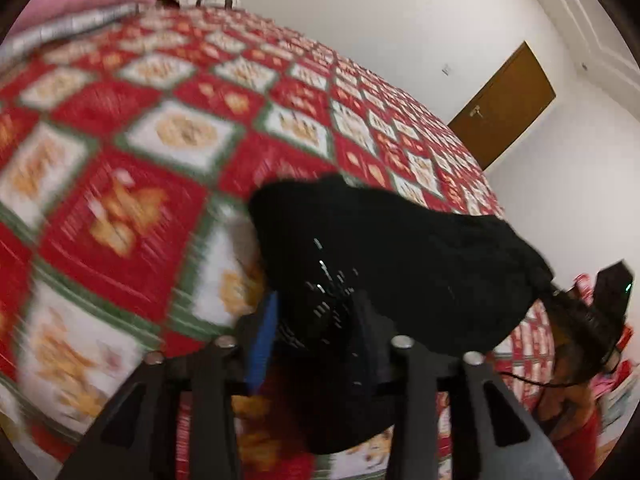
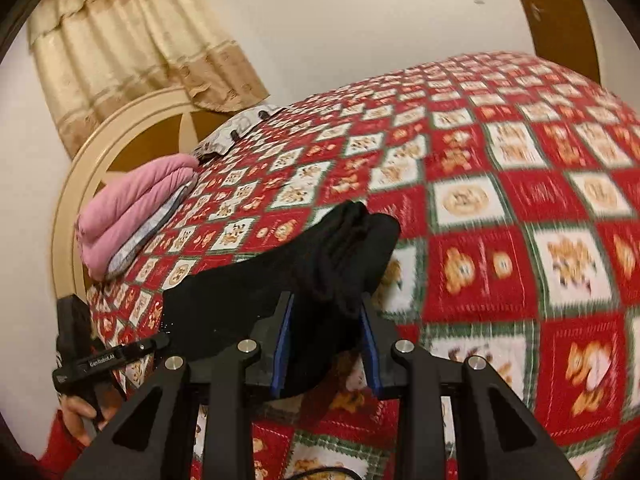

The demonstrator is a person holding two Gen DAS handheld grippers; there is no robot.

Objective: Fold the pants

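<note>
The black pants (image 1: 384,248) hang bunched between both grippers above the red, white and green quilted bed (image 1: 160,128). My left gripper (image 1: 316,320) is shut on one end of the pants; its blue pad (image 1: 264,344) shows at the left and cloth covers the other finger. In the right wrist view my right gripper (image 2: 328,320) is shut on a thick gathered fold of the pants (image 2: 320,256), with the blue pads (image 2: 285,340) pressing the cloth from both sides. The left gripper's body (image 2: 100,360) shows at lower left there. The right gripper's body (image 1: 608,292) shows at right in the left wrist view.
A folded pink blanket (image 2: 132,216) on a grey one lies at the bed's head end beside the round headboard (image 2: 120,128). A curtain (image 2: 132,36) hangs behind. White walls and a brown door (image 1: 504,104) stand beyond the bed's far edge.
</note>
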